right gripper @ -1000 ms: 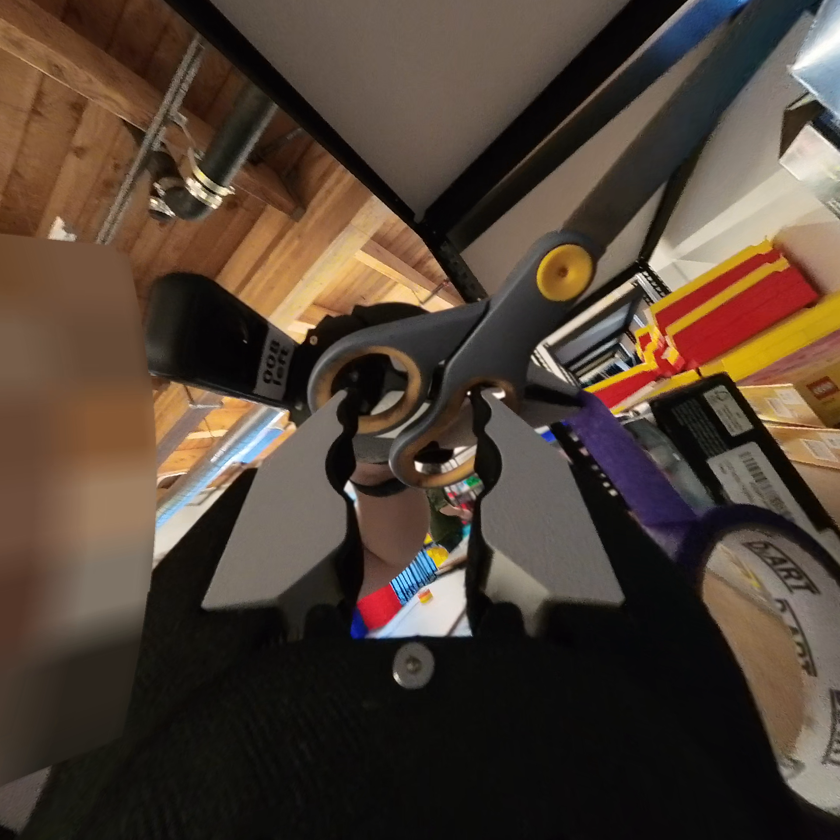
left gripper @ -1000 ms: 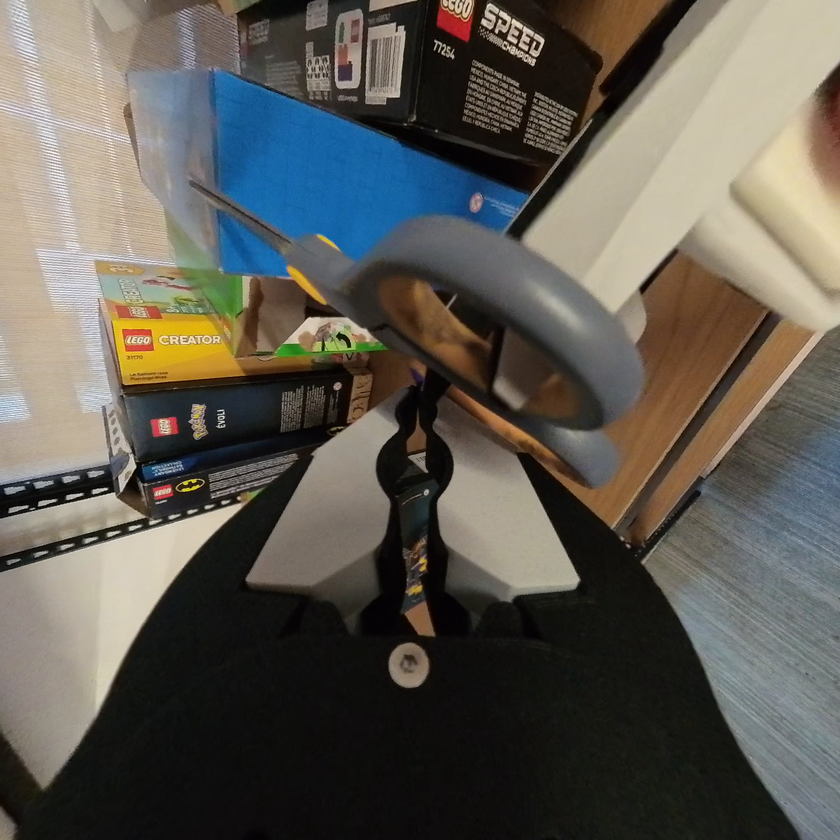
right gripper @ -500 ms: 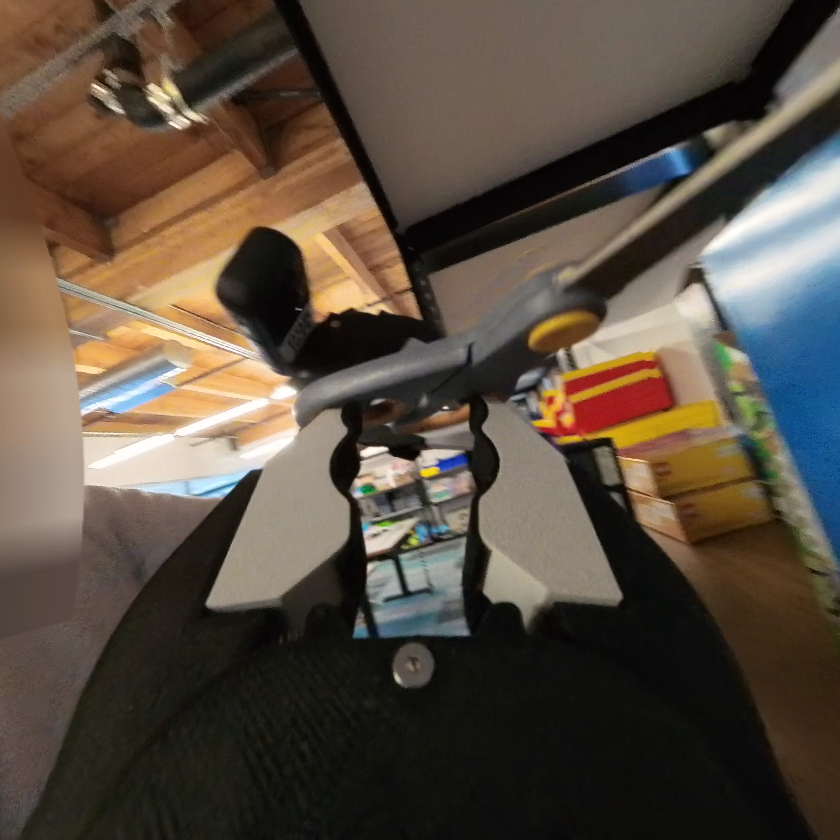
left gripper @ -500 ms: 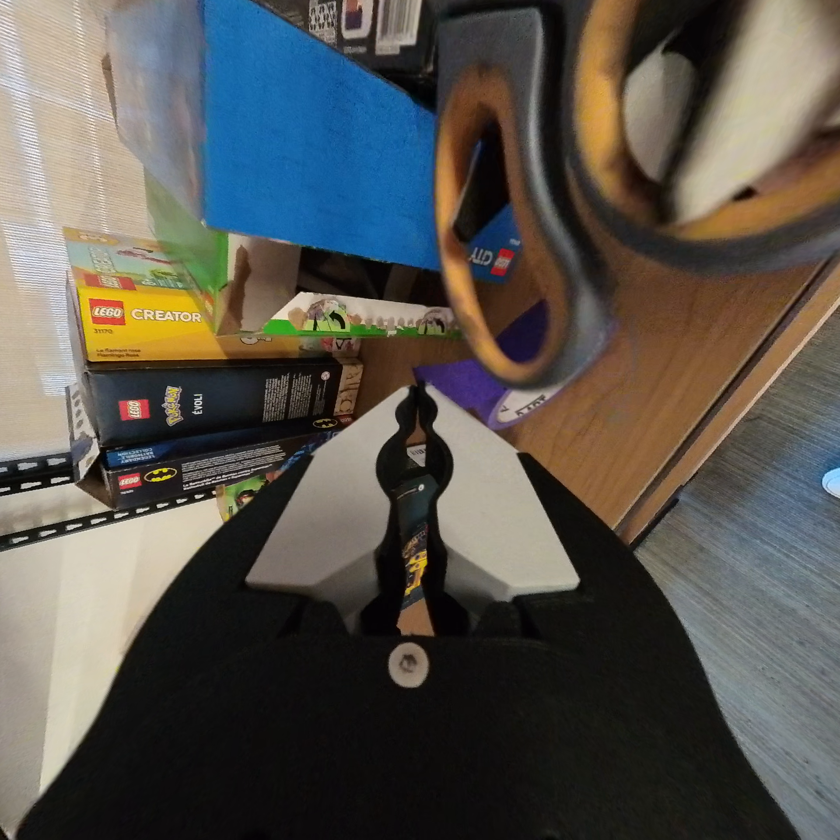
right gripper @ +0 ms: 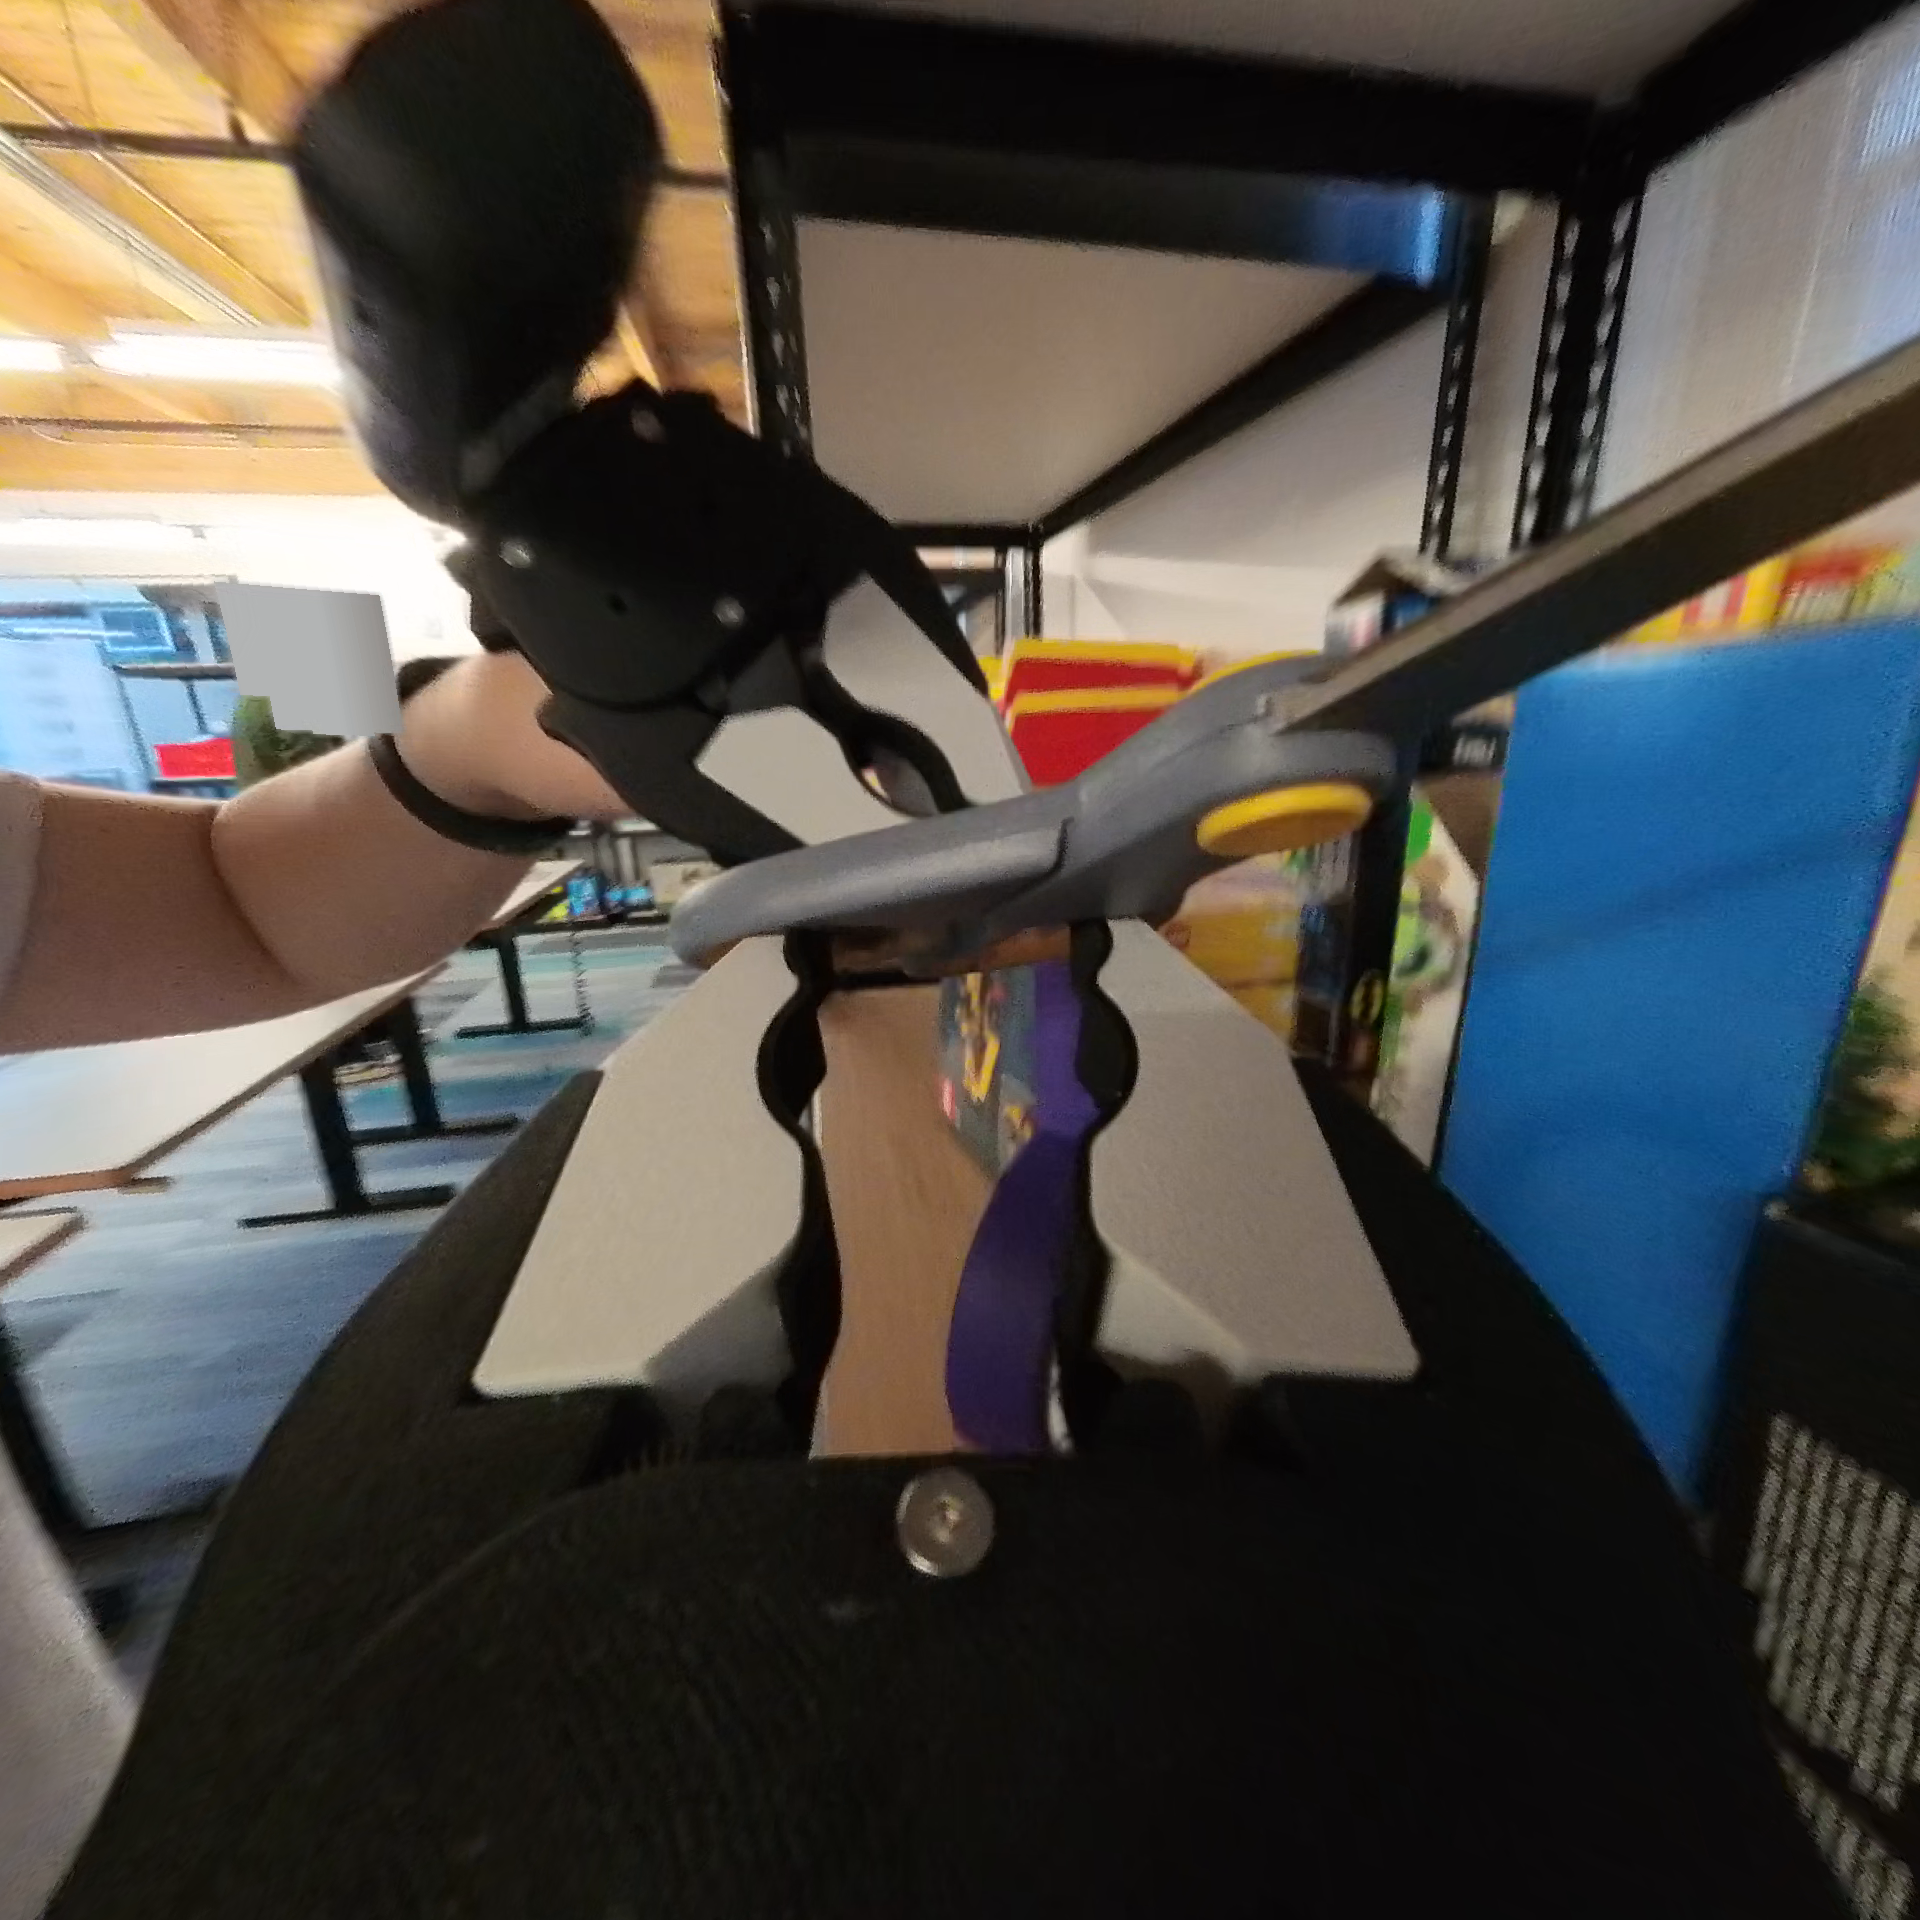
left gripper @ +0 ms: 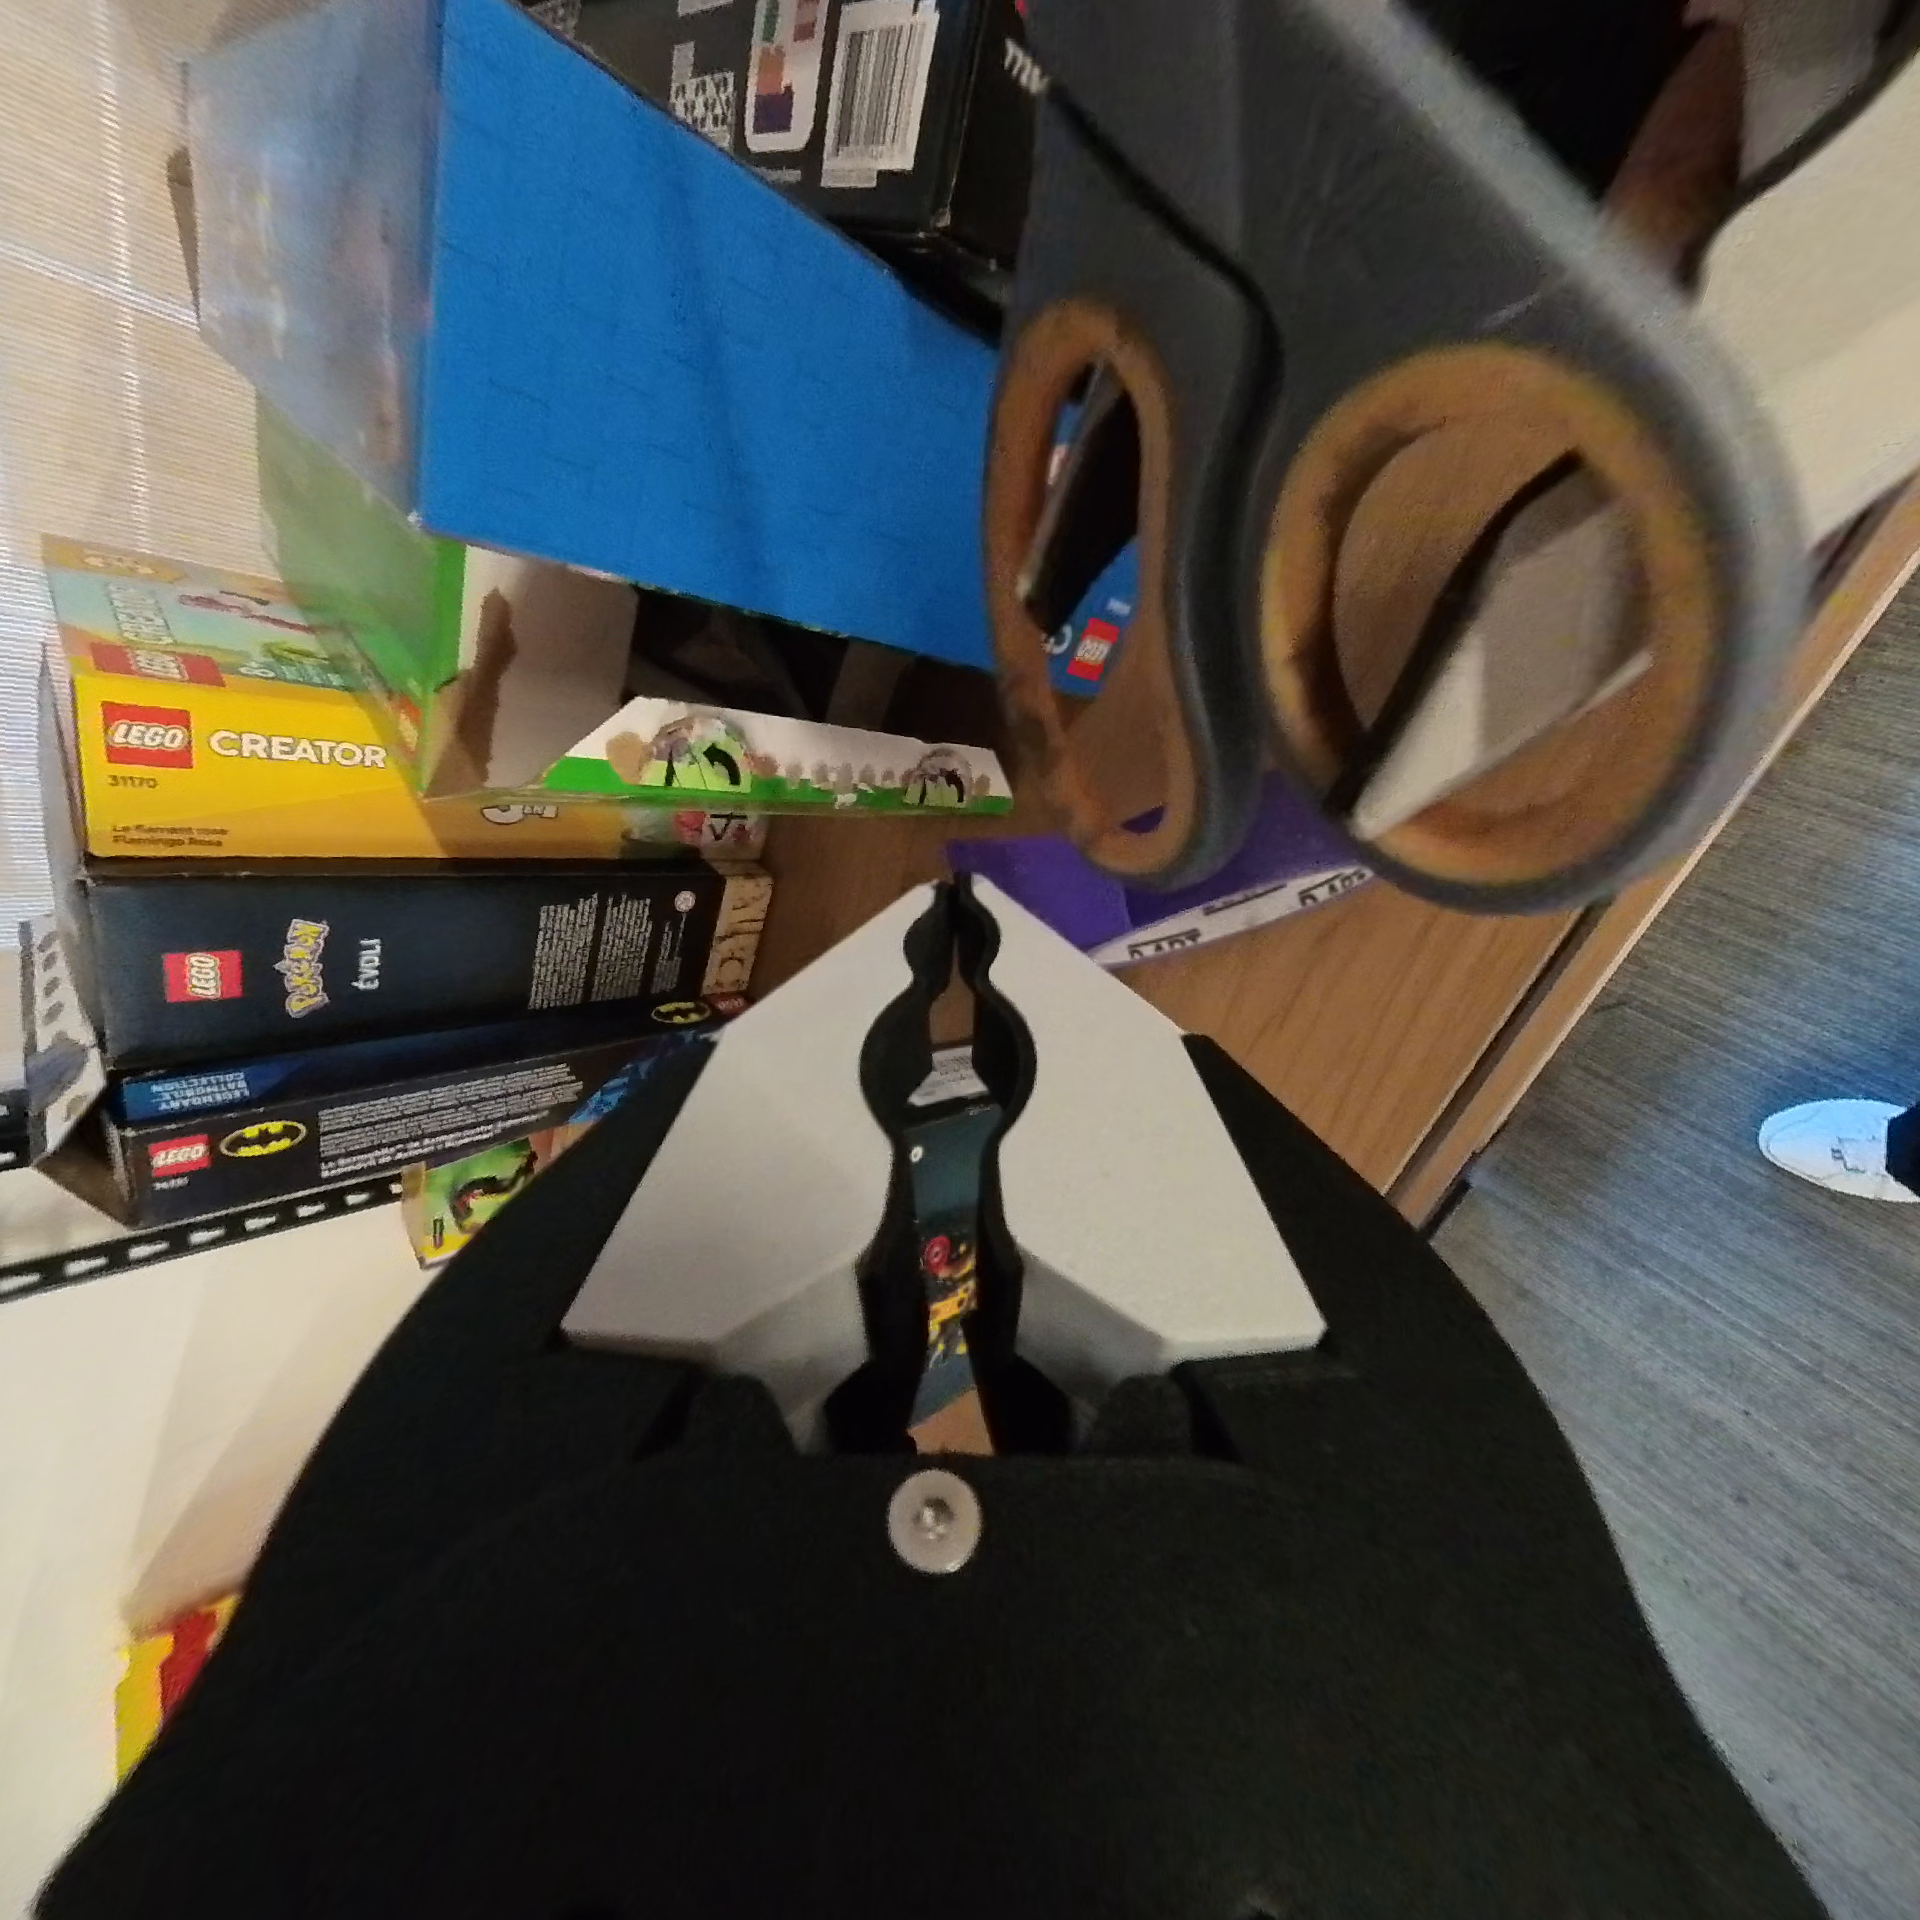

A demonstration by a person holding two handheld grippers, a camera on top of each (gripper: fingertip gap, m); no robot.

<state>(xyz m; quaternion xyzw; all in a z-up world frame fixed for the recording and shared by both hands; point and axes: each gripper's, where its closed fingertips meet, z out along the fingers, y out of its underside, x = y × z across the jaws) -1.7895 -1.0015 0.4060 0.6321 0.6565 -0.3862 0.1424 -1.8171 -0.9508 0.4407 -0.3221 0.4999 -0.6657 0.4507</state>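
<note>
Up by the shelf, the right gripper [right gripper: 951,951] has its fingers spread inside the scissors' [right gripper: 997,862] handle loops, blade pointing past a blue box [right gripper: 1683,987]. Left gripper [left gripper: 956,894] is pinched closed on nothing, just below those loops, near purple tape [left gripper: 1195,883].

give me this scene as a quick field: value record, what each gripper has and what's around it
left gripper: shut, holding nothing, tips close below the scissors' handle loops
right gripper: fingers through the handle loops of the scissors
scissors blade: points up and right, above the blue box
purple tape roll: on the wooden shelf, behind the scissors
stacked toy boxes: left of the left gripper
person's forearm: behind the left gripper
</note>
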